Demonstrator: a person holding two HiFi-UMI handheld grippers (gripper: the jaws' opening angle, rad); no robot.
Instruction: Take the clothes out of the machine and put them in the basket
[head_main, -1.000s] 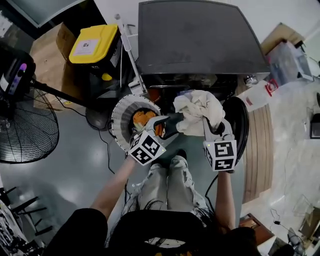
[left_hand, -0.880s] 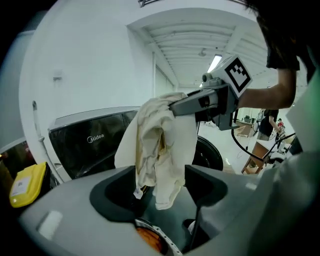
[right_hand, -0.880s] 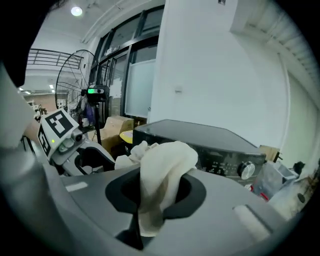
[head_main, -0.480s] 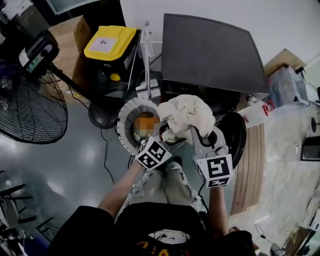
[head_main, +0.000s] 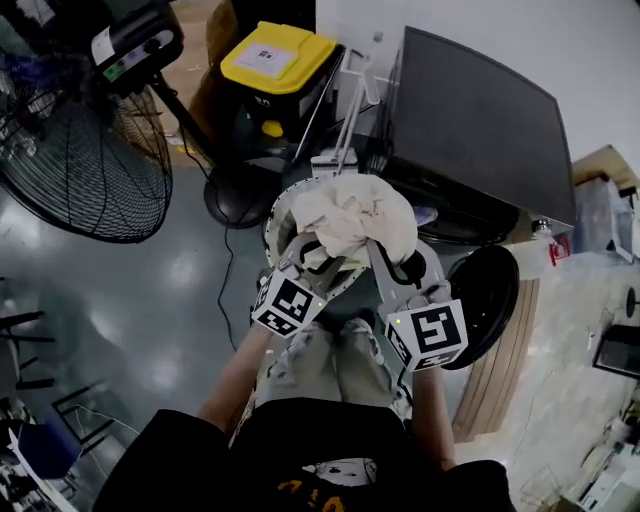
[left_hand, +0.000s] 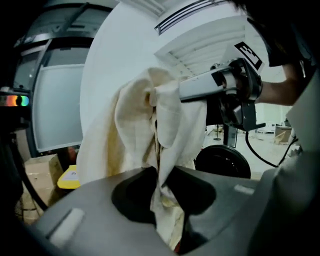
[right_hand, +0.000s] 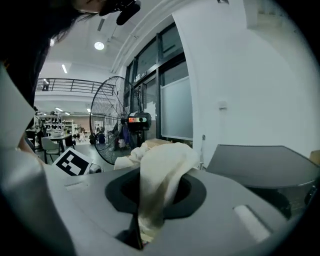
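Both grippers hold up a bundled cream cloth (head_main: 350, 212) over the round white basket (head_main: 274, 218), hiding most of the basket's inside. My left gripper (head_main: 308, 250) is shut on a fold of the cloth (left_hand: 135, 125), which hangs down between its jaws. My right gripper (head_main: 378, 255) is shut on another fold of the cloth (right_hand: 161, 167), pinched between its jaws. The right gripper (left_hand: 220, 86) also appears in the left gripper view, reaching in from the right. The dark washing machine (head_main: 480, 120) stands behind, with its round door (head_main: 487, 292) swung open at the right.
A large floor fan (head_main: 90, 165) stands at the left, and a yellow-lidded black bin (head_main: 275, 58) sits behind the basket. A cable (head_main: 228, 290) runs across the grey floor. The person's legs (head_main: 335, 365) are just below the grippers.
Both grippers have carried the cloth up and to the left, from in front of the machine's opening to above the basket. The orange item in the basket is now covered.
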